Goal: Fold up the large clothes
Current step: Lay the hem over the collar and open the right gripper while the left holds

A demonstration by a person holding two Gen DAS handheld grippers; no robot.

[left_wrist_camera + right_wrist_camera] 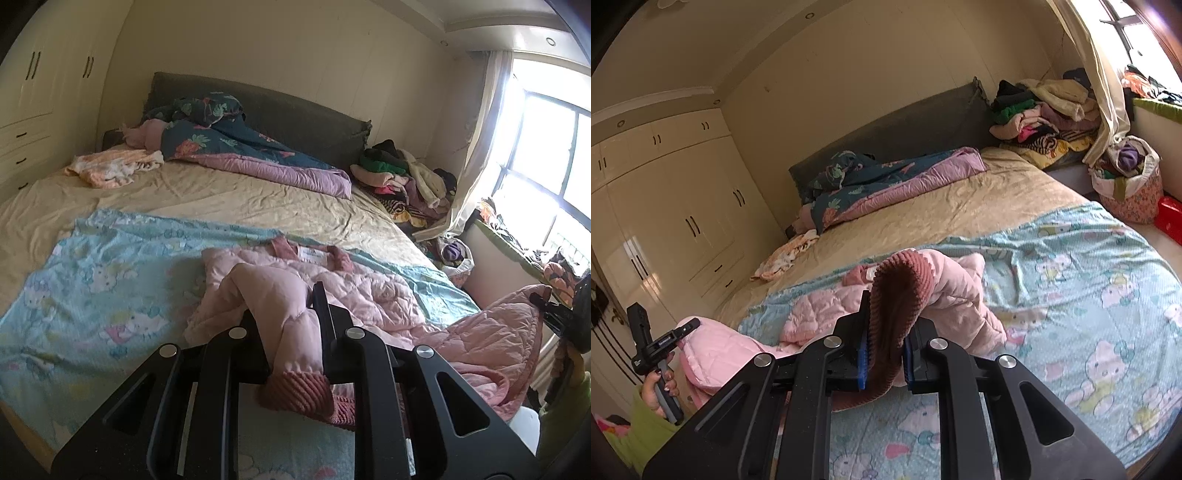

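A pink quilted jacket [354,291] lies on a light blue cartoon-print blanket [103,280] on the bed, collar toward the headboard. My left gripper [288,332] is shut on one sleeve, near its dark pink ribbed cuff [299,395], and holds it above the blanket. My right gripper [884,350] is shut on the other ribbed cuff [894,295], with the sleeve [953,288] arching up from the jacket body [820,310]. The right gripper also shows at the right edge of the left wrist view [554,314], gripping jacket fabric.
A beige sheet [221,195] covers the bed. A dark floral quilt [251,147] lies by the grey headboard [295,110]. A pile of clothes [402,173] sits at the far corner. A full fabric basket [1126,184] and wardrobes [665,221] flank the bed.
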